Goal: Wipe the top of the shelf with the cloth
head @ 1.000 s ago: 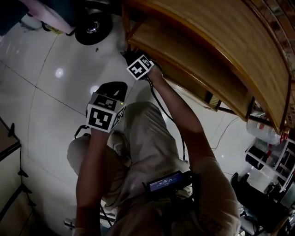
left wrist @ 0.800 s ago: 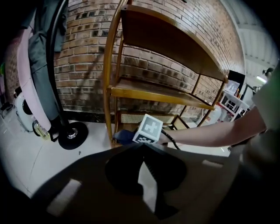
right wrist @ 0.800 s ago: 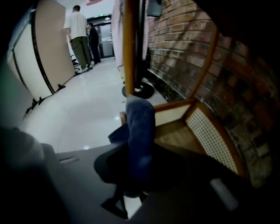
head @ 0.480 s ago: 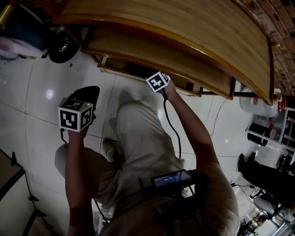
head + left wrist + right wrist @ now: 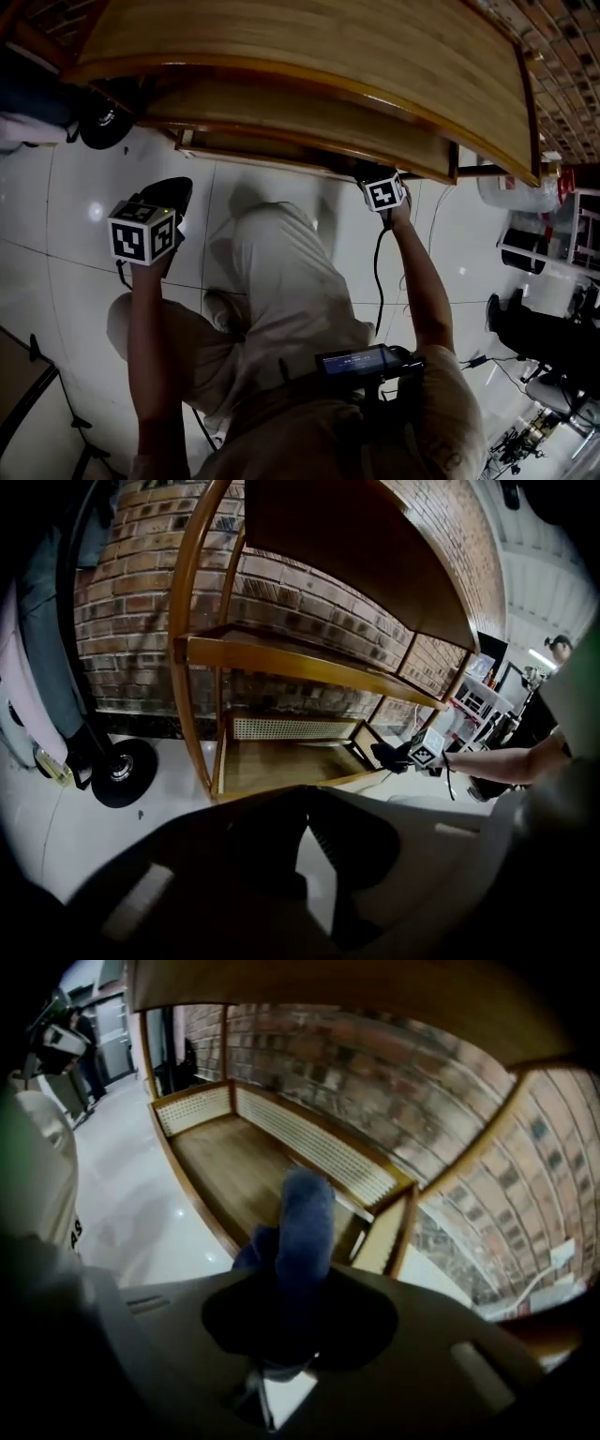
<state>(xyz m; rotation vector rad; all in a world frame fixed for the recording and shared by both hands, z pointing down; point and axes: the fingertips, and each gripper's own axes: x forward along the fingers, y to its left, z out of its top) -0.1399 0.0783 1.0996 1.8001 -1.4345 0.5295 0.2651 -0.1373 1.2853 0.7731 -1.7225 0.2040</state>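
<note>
The right hand-held gripper (image 5: 298,1330) was clamped on the blue cloth (image 5: 305,1227), which stood up out of its closed jaws as a bunched roll. It was held in the air in front of the wooden shelf (image 5: 309,42), low down by the right end of the bottom board (image 5: 234,1162) and under the front edge of the boards above. The cloth was therefore not on the top of the shelf, and it touched no board in any view. A cane-mesh rail (image 5: 319,1152) ran along the back edge of the bottom board, with a brick wall (image 5: 375,1063) behind it. The left hand-held gripper (image 5: 305,803) was held out over the white tiled floor (image 5: 56,216), in front of the shelf's left end and clear of its front edge. Its dark jaws met at the tips with nothing between them. A black wheel (image 5: 120,771) stood on the floor just beside the shelf's left end. The person's leg (image 5: 281,281), in light trousers, lay between the two grippers.
</note>
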